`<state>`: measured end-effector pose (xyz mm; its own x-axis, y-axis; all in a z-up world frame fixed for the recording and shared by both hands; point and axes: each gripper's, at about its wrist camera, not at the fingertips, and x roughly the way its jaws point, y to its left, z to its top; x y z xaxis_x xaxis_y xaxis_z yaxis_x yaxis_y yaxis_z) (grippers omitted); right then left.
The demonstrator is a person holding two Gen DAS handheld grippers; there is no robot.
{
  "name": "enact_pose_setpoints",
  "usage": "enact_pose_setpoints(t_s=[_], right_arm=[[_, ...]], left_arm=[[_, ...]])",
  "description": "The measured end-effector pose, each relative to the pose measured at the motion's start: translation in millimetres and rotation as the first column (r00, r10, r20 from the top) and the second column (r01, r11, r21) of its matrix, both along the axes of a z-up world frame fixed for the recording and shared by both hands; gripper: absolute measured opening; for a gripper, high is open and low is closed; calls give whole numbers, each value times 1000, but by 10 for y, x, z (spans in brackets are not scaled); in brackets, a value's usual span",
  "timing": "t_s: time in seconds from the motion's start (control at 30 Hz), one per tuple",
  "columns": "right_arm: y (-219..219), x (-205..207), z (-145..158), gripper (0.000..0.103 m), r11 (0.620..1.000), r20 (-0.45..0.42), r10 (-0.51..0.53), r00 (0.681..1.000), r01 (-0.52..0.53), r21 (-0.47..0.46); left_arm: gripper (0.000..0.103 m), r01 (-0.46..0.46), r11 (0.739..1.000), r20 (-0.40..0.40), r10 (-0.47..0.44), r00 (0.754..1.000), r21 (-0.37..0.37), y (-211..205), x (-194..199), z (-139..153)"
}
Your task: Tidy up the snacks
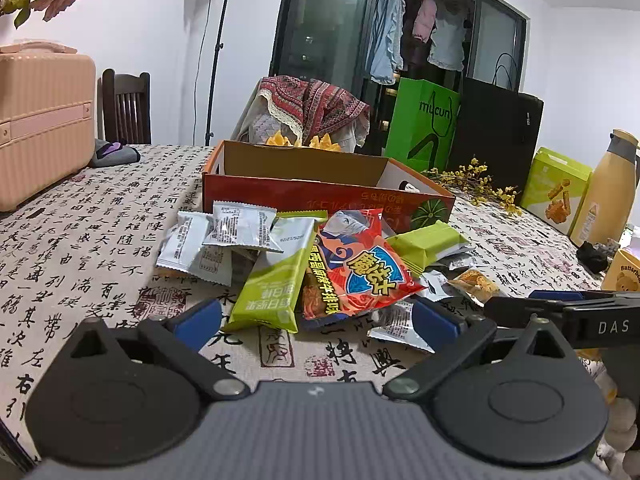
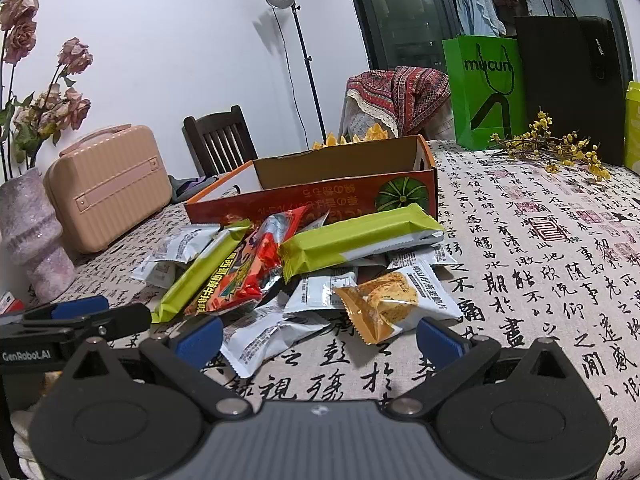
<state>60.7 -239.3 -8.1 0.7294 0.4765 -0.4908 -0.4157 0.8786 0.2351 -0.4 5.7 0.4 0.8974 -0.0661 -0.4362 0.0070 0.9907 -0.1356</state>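
Observation:
A pile of snack packets lies on the table in front of an open orange cardboard box (image 1: 320, 196) (image 2: 320, 196). The pile holds a red packet (image 1: 352, 268) (image 2: 244, 272), green bars (image 1: 276, 276) (image 2: 360, 240), several white packets (image 1: 240, 226) and an orange-and-white cracker packet (image 2: 394, 300). My left gripper (image 1: 316, 322) is open and empty, just short of the green bar and red packet. My right gripper (image 2: 320, 338) is open and empty, just short of the cracker packet. The right gripper (image 1: 560, 306) shows at the right of the left wrist view.
A pink case (image 1: 40, 120) (image 2: 112, 184) and a pale pink vase (image 2: 28, 232) stand on the left. A green bag (image 1: 428, 120) (image 2: 486, 92), black bag (image 2: 572, 84), yellow flower sprigs (image 2: 560, 148), a green box (image 1: 556, 188) and a yellow bottle (image 1: 608, 192) stand at right.

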Motion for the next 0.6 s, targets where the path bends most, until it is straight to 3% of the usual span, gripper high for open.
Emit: enact_pose_setpoints(t_s=[0.6], right_arm=[[5, 5, -19, 103, 1000, -3, 0, 1000, 0, -4]], left_arm=[[103, 2, 1000, -3, -2, 1000, -7, 15, -5, -10]])
